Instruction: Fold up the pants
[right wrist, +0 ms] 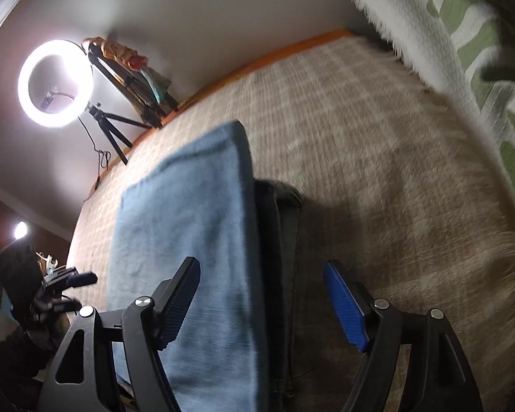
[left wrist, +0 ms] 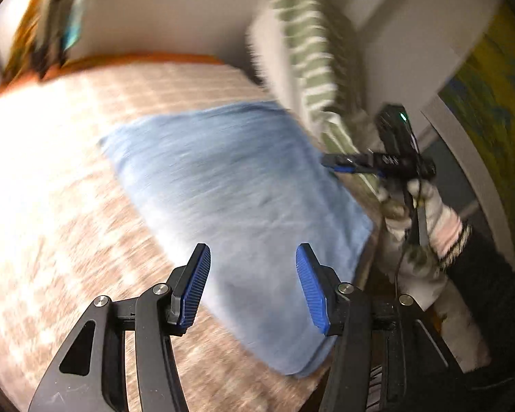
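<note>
Light blue denim pants (left wrist: 237, 185) lie folded into a long rectangle on a beige checked bed cover (left wrist: 51, 178). My left gripper (left wrist: 253, 285) is open and empty, hovering just above the near end of the pants. My right gripper (right wrist: 261, 304) is open and empty, over the near end of the pants (right wrist: 189, 240) in the right wrist view. A dark garment (right wrist: 281, 240) lies beside and partly under the pants there. In the left wrist view the right gripper (left wrist: 346, 164) shows at the far right edge of the pants, held by a gloved hand. Both views are motion-blurred.
A green-and-white patterned blanket (left wrist: 309, 51) with a fringed edge hangs at the bed's right side (right wrist: 463, 34). A lit ring light on a tripod (right wrist: 56, 82) and a dark easel stand beyond the bed's orange edge (right wrist: 292, 51). The left gripper (right wrist: 68, 288) shows at lower left.
</note>
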`<state>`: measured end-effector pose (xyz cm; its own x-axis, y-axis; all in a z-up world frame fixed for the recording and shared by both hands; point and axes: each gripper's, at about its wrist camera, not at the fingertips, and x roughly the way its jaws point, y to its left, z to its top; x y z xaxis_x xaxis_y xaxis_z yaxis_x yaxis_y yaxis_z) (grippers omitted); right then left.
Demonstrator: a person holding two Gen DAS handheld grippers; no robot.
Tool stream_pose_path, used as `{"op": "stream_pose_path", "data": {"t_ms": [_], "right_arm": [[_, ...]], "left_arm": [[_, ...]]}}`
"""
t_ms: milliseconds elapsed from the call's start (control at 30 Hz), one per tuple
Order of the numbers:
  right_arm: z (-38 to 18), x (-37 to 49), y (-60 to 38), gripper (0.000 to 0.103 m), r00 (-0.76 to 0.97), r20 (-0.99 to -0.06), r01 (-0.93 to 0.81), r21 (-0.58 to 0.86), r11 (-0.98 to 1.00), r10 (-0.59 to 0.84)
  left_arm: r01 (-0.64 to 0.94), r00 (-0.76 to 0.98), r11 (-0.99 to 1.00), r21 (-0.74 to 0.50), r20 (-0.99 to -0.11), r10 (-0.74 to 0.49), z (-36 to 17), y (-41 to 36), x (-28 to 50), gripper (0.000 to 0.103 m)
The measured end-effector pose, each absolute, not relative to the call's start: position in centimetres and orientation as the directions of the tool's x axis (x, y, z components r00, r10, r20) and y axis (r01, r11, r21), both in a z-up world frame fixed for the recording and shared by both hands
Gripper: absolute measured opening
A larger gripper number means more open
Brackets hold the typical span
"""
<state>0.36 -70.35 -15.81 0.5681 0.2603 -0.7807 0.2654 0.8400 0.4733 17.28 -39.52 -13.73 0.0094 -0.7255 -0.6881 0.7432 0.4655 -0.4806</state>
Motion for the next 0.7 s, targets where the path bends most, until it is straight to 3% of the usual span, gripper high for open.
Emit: {"op": "stream_pose_path", "data": {"t_ms": [167,367,533,667,700], "right_arm": [[-17.5,0.6,-70.8,0.082,0.576,-0.754,0.249,0.529,0.811,0.315],[-18.6,0.8,-71.1,0.088,0.607,-0.698,0.219,0.607,0.764,0.381],[-18.7,0.9,-70.7,0.088,0.619,-0.664,0.174,0.636,0.751,0.419],[-18.9,1.7,-69.3,0.083,0.611,-0.654,0.116,0.631,0.767,0.446],[-18.9,2.0,-69.0,0.077,0.609,-0.651,0.105,0.633,0.767,0.453]], "left_arm": [[0.608,-0.042,0.515,-0.604,-0.673,-0.739,-16.3,-39.3,19.0,0.051],[0.531,-0.057,0.541,-0.652,-0.664,-0.745,-18.1,-39.2,19.6,0.051],[0.524,-0.058,0.522,-0.673,-0.639,-0.767,-18.4,-39.2,19.3,0.051],[0.532,-0.053,0.503,-0.681,-0.620,-0.783,-18.4,-39.4,19.5,0.051],[0.529,-0.051,0.499,-0.686,-0.613,-0.789,-18.5,-39.3,19.7,0.051]]}}
